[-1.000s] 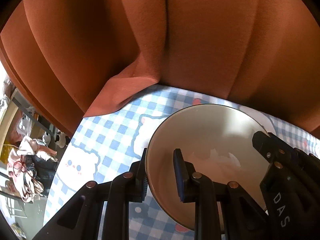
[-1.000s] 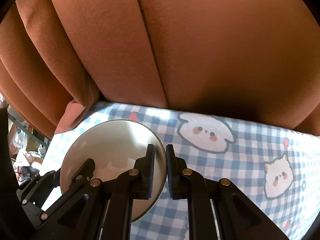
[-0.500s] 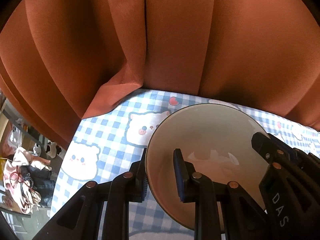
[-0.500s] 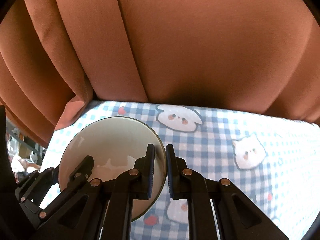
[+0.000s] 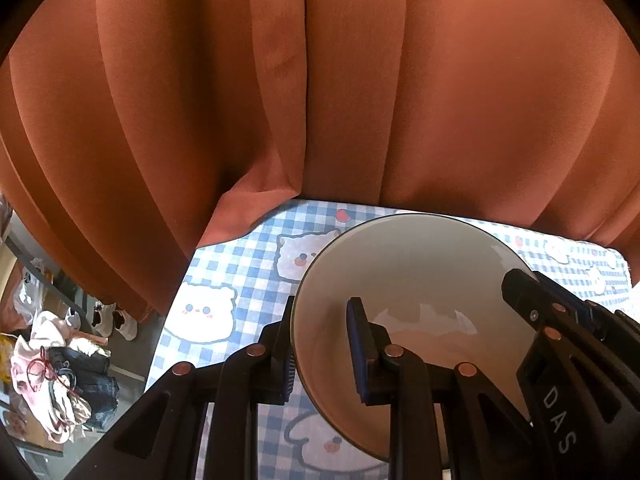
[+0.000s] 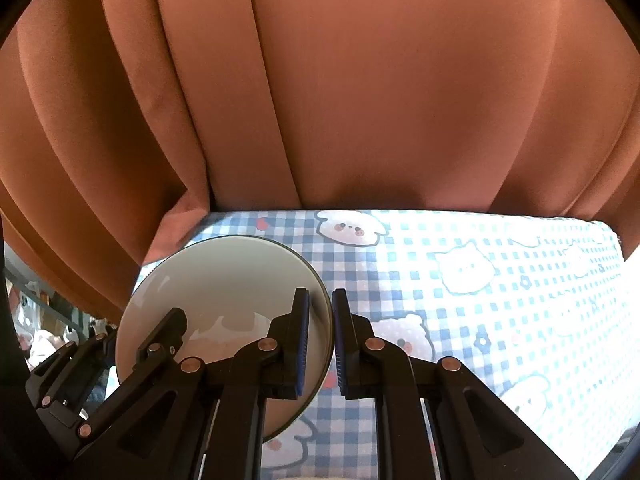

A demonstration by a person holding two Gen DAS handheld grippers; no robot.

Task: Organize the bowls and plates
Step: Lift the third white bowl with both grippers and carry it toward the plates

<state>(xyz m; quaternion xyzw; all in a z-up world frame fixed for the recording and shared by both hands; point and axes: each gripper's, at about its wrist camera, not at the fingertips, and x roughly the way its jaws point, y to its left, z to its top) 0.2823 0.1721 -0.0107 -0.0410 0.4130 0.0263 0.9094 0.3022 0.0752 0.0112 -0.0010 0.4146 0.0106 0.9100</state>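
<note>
Rust-orange curtains are hanging in folds along the far edge of a table covered by a blue-and-white checked cloth printed with cartoon animals. Both grippers are clamping one cream bowl above the cloth. The left gripper is pinching the bowl's left rim, one finger outside the wall and one inside. The right gripper is pinching the opposite rim the same way, its left finger inside the bowl and its right finger outside. The bowl is sitting tilted between them, its inside showing only glossy reflections and nothing in it. To the right, the cloth is lying bare out to the table's right edge. Past the table's left edge, the floor is holding a heap of clothes and some shoes.
</note>
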